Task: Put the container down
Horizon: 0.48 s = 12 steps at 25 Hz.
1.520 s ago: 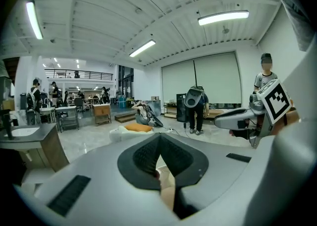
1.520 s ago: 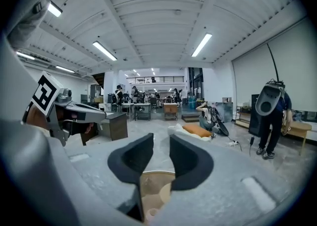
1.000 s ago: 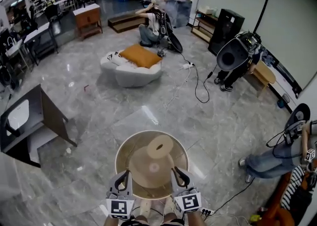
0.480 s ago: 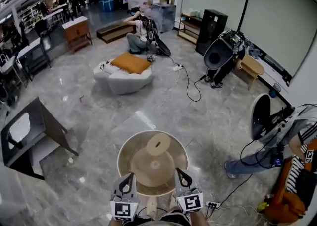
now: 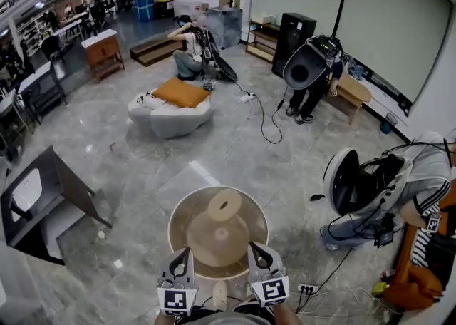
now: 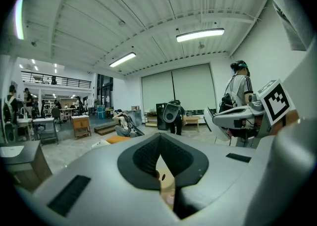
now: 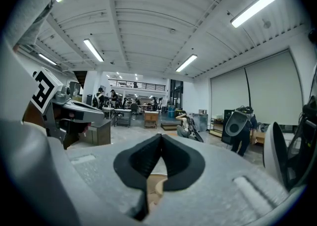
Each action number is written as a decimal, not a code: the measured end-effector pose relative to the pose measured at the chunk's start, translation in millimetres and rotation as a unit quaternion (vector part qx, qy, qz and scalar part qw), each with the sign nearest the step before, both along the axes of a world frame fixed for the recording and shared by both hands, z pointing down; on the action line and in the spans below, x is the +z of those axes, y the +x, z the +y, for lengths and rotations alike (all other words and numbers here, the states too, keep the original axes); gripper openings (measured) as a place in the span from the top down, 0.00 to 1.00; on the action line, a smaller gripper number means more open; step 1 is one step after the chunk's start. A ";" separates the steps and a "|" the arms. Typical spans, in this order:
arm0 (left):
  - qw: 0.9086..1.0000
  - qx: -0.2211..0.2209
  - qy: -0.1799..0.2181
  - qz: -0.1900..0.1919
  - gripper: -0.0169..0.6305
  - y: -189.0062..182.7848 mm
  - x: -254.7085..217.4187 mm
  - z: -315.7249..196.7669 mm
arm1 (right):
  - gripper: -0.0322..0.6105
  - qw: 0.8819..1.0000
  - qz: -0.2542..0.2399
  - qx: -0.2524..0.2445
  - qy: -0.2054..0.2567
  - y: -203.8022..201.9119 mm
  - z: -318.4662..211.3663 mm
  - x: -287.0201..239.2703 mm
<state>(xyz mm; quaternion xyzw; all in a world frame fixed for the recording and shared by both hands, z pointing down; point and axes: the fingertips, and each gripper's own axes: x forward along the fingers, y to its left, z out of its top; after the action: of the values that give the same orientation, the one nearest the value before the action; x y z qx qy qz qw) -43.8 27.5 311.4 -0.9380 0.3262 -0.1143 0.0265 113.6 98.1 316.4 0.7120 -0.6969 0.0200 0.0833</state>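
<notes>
Left hand-held gripper (image 5: 181, 255) and right hand-held gripper (image 5: 257, 254) were clamped on near rim of container (image 5: 171, 220); inside lay tan disc (image 5: 216, 240), ring (image 5: 224, 204) at far side.

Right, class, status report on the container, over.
Both shut on near rim of container: left gripper, right gripper. Container held above floor, not down yet. On floor, right side: power strip.

Matt wooden container (image 5: 182, 211), glossy stone floor (image 5: 235, 152)

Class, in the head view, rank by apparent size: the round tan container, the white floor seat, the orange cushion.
1. round tan container, though nearest the camera
2. white floor seat
3. orange cushion
</notes>
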 end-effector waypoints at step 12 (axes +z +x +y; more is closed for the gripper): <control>1.000 0.005 -0.002 -0.001 0.95 -6.2 -0.6 14.7 | 0.95 1.000 -0.006 0.009 -0.003 -3.4 13.7 -7.8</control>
<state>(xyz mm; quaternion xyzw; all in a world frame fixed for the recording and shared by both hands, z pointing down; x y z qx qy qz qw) -50.0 42.1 310.8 -0.9395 0.3214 -0.1158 0.0258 110.2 111.8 308.7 0.7175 -0.6912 0.0272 0.0815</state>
